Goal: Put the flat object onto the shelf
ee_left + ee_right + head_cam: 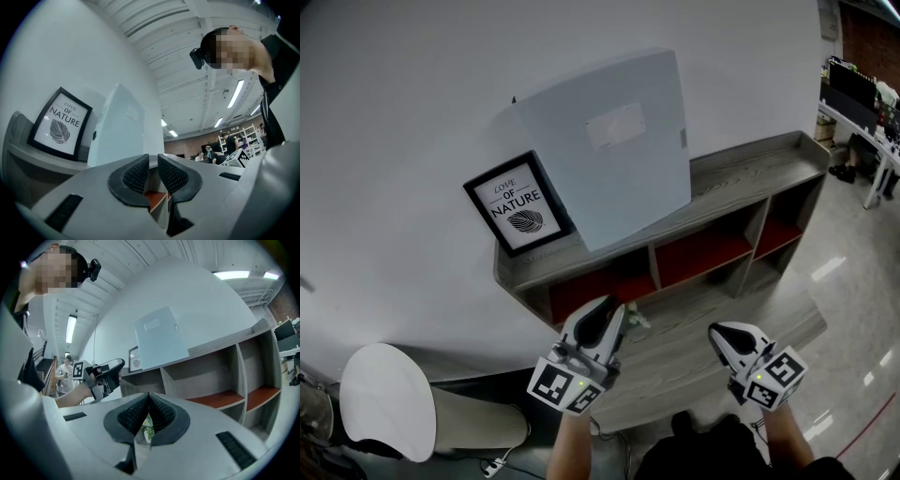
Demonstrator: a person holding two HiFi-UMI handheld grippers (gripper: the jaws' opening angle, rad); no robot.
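The large pale blue-grey flat rectangular panel (605,150) already stands on the top board of the grey wooden shelf unit with red-floored compartments (750,173). It leans back against the white wall, and its lower left corner overlaps the black-framed "Love of Nature" print (517,203). The placing looks done, so what remains is to leave it safely.

The left gripper (605,309) hangs below and in front of the shelf top, apart from the panel. Its jaws are drawn nearly together, with only a thin slit between the ribbed pads and nothing caught in it. The right gripper (719,335) sits level off to the side with its pads pressed together at the tips, also empty. The small white-flowered plant (636,319) seen past the right gripper's jaws stands well beyond them on the lower grey tabletop.

To finish well, judge the lean first. The panel is tall and smooth, so its foot could slide forward off the board if it stands too near the edge. If it looks marginal, nudge the bottom edge toward the wall with a closed gripper tip low on the face, not high, where a push would tip it. Keep clear of the print, which the panel could topple, and draw both grippers straight back and down, away from the plant
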